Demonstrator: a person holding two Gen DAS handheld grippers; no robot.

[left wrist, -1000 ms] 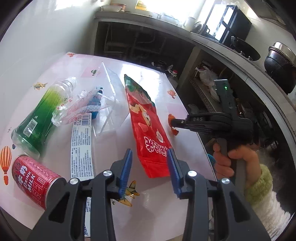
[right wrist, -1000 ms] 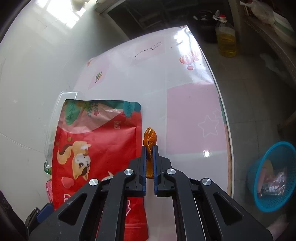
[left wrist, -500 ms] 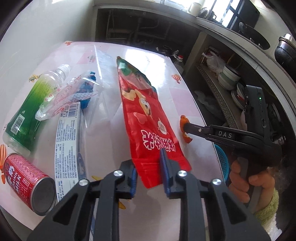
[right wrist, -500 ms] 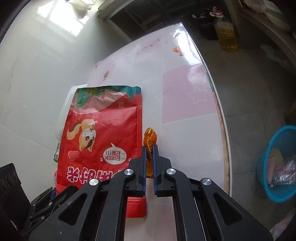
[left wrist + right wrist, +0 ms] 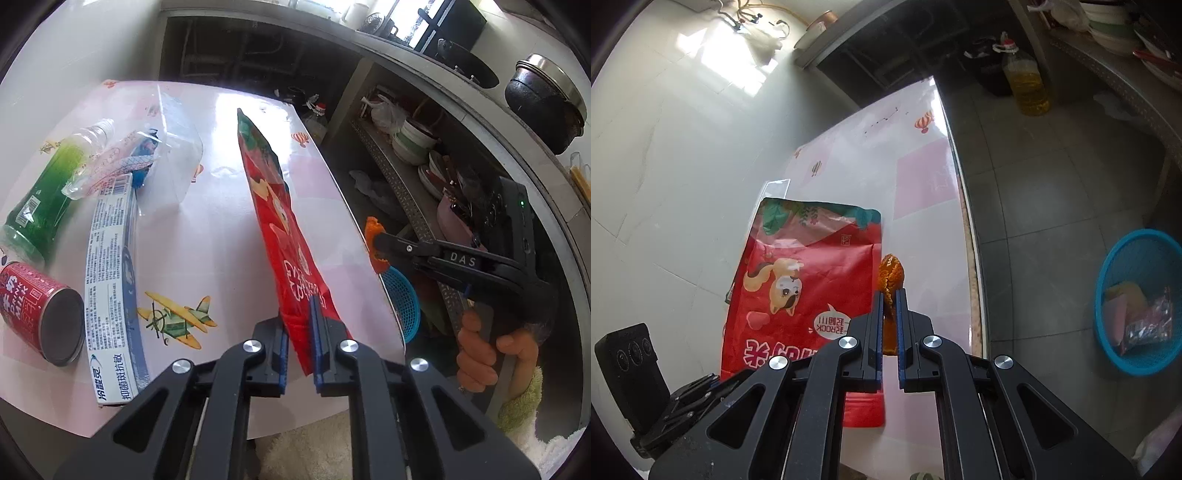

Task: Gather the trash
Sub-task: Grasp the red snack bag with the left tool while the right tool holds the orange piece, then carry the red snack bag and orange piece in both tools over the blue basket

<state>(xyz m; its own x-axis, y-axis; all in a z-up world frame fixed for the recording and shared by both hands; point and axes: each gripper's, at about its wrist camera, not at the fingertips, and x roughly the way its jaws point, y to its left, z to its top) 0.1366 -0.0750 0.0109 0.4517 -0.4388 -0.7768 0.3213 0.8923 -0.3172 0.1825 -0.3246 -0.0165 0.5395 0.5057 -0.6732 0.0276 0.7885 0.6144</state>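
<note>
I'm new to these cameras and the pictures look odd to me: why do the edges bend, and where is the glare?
Left wrist view: fisheye bends the counter; window light glares on the table. Right wrist view: the table edge bows, and a sunlit patch washes out the wall.

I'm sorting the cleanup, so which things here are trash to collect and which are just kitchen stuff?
Trash: red snack bag, orange peel, red can, green bottle, toothpaste box, clear wrapper.
Just there: oil jug, black pot, stacked bowls.
</note>
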